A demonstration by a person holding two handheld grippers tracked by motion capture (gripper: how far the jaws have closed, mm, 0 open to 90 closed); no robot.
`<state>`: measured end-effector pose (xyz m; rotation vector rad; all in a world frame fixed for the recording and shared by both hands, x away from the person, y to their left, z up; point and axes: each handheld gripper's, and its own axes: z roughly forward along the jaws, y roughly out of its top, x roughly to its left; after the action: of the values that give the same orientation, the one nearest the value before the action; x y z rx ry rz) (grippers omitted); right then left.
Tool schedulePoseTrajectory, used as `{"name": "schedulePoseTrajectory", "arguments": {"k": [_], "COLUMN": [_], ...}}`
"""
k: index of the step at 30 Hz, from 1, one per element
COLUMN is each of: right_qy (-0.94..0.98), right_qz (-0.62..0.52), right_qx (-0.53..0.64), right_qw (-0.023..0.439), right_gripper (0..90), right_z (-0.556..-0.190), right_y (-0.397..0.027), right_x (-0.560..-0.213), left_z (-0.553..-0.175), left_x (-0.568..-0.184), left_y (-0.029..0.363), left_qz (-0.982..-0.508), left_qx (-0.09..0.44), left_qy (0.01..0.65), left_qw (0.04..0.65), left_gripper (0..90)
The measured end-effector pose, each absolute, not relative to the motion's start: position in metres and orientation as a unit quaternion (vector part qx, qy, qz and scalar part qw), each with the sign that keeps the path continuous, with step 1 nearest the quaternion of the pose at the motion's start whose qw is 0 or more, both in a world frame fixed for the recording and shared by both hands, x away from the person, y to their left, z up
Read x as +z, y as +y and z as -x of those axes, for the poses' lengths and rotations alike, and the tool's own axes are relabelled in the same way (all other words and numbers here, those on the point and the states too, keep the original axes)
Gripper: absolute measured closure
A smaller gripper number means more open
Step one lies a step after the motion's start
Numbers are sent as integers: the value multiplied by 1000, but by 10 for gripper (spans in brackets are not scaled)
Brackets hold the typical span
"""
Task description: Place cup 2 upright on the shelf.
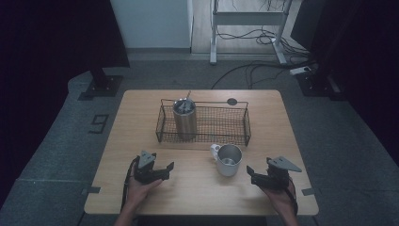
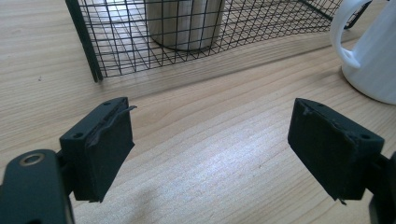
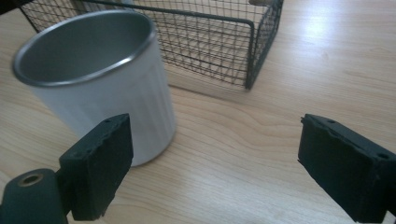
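Pale wooden table [image 1: 197, 183] under both my grippers. White mug [image 1: 229, 160] stands just ahead of my right gripper [image 3: 212, 163], off its left jaw, untouched. My left gripper [image 2: 210, 149] is apart too, gaping over bare wood near the wire basket [image 1: 203, 123].

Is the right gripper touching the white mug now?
Apart. In the high view, bare table lies between the right gripper and the white mug. The right gripper view shows its open jaws with nothing between them, the mug standing beyond the left one.
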<state>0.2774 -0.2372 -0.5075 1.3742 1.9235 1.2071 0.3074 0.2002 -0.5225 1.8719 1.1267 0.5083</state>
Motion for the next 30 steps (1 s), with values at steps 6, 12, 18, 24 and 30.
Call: {"name": "schedulePoseTrajectory", "arguments": {"k": [6,12,18,24,30], "right_qy": [706,704,707,707,711], "right_qz": [-493,-481,-472,-464,-457], "right_qx": [451,473,481,490,493], "right_qw": [236,224,216,213,206], "right_gripper": [102,102,102,101,99], "right_z": [-275,-272,-269,-267,-265], "right_y": [-232,-229,-224,-219,-212], "right_x": [-503,-497,-493,-489,-486], "left_z": [-307,-308,-307,-307,-307], "left_x": [-523,-525,-524,-525,-525], "left_y": [201,200,200,200,200], "left_qz": [-751,-753,-753,-755,-755], "left_qx": [202,198,199,199,197], "left_qy": [456,457,457,455,458], "left_qw": [433,430,430,427,426], "left_gripper": [143,144,144,146,146]}}
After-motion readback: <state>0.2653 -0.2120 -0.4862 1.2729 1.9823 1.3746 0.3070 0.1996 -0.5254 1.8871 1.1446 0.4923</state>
